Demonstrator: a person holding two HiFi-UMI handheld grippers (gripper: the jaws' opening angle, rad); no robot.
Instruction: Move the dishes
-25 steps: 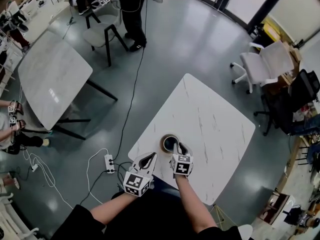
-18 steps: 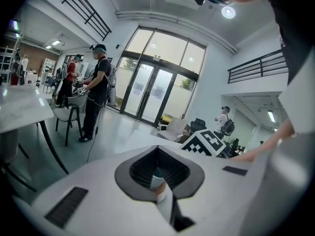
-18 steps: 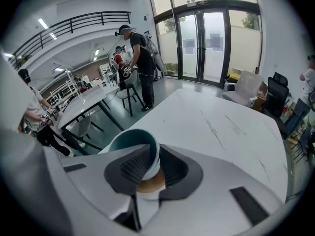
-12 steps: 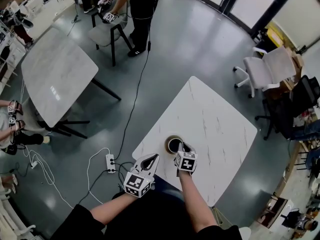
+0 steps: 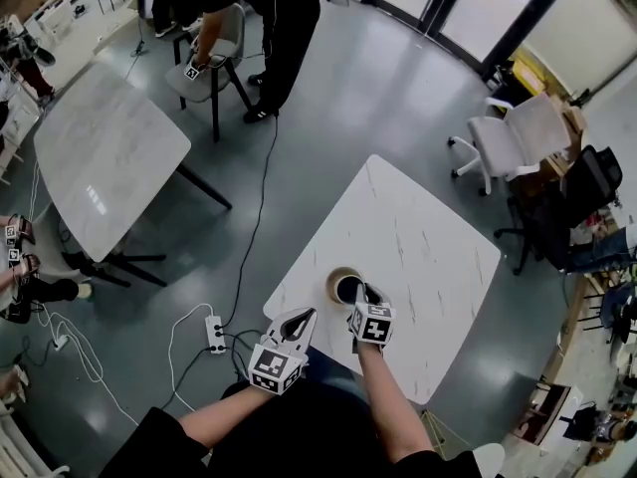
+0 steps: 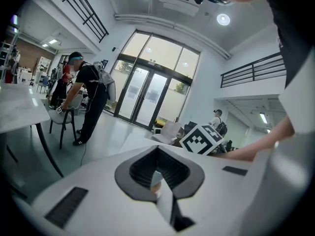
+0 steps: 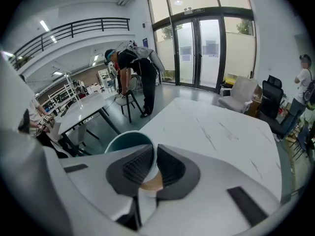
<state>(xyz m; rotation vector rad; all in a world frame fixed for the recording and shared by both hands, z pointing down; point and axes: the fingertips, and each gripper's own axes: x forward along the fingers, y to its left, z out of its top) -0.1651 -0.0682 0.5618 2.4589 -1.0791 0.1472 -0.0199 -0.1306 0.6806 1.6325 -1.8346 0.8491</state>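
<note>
The right gripper [image 7: 153, 155] has its jaws drawn close, having just been closing, and they pinch the near wall of the bowl [image 5: 341, 285]. One ribbed pad [image 7: 137, 166] lies inside the rim and the other presses against the tan outside. The bowl's inside shows only smooth teal glaze as far as the rim lets one look in. Whether its foot rests on the surface or hangs just off it I cannot tell. The bowl is on the white marble table [image 5: 418, 232], close to the near edge and a little in from the left corner. The left gripper [image 5: 300, 318] has its jaw tips together and grips nothing. It is held just outside that near edge, beside the left corner, above the person's dark clothing. From the bowl the veined surface runs pale toward the far corner and the right corner. Past the left edge lies grey floor [image 5: 328, 98], where a power strip [image 5: 216, 331] and its cables lie near the left corner. A second table [image 5: 105, 152] stands well apart across that floor. A white office chair [image 5: 503, 137] stands near the far right edge. Another person [image 5: 279, 13] bends over a chair [image 5: 204, 68] far beyond the far corner.
</note>
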